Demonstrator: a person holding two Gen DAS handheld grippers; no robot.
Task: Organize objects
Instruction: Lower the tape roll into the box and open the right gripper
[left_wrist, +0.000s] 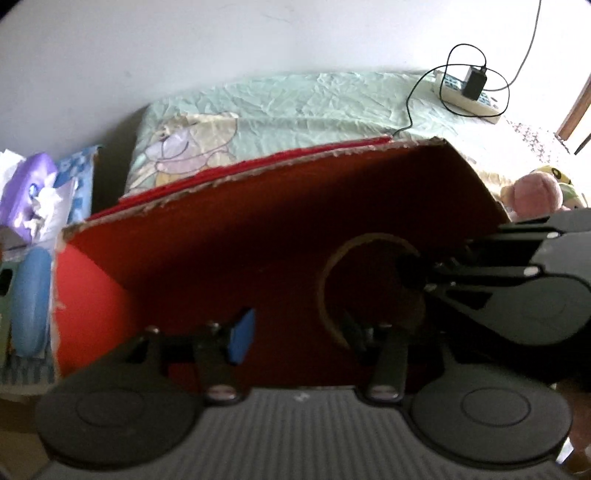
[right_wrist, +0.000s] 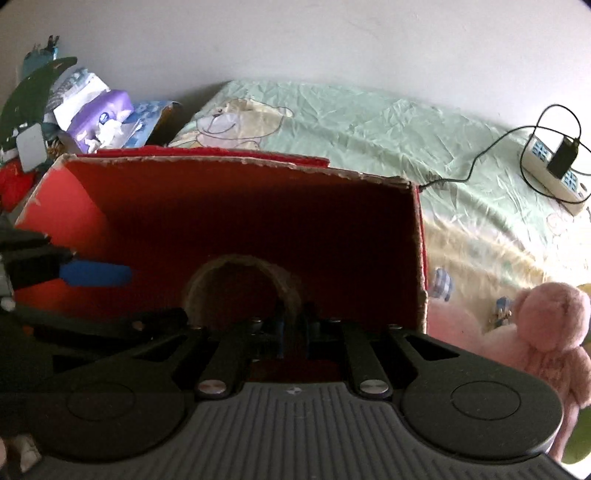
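left wrist view: we look down into the red cardboard box (left_wrist: 229, 236), which fills the middle of the frame and sits on the bed (left_wrist: 314, 103). a tape roll (left_wrist: 328, 269) stands in the lower right part of the box interior. the left tool (left_wrist: 299, 332) sits released at the bottom of the frame, blue pad on one finger, nothing between the fingers; the roll's lower edge lies close to its right finger. the right tool (left_wrist: 406, 273) enters from the right edge, clenched, with its tip at the roll's rim.

right wrist view: the roll (right_wrist: 207, 280) arches just above the right tool (right_wrist: 291, 332) in the lower centre. its fingers appear shut on the roll's wall, though the contact is dark and we mark that as likely, not certain. the left tool (right_wrist: 96, 275) shows at the left edge, blue pad forward, clear of the roll. a pink plush toy (right_wrist: 546, 332) lies at the lower right, outside the box; a power strip (right_wrist: 554, 170) with its cable sits upper right.

judgement: the step is setting the roll down inside the box. we should lower until it rests on the floor of the box before letting go, keep the left tool away from the rim, and withdraw upward without catching the torn box edge.
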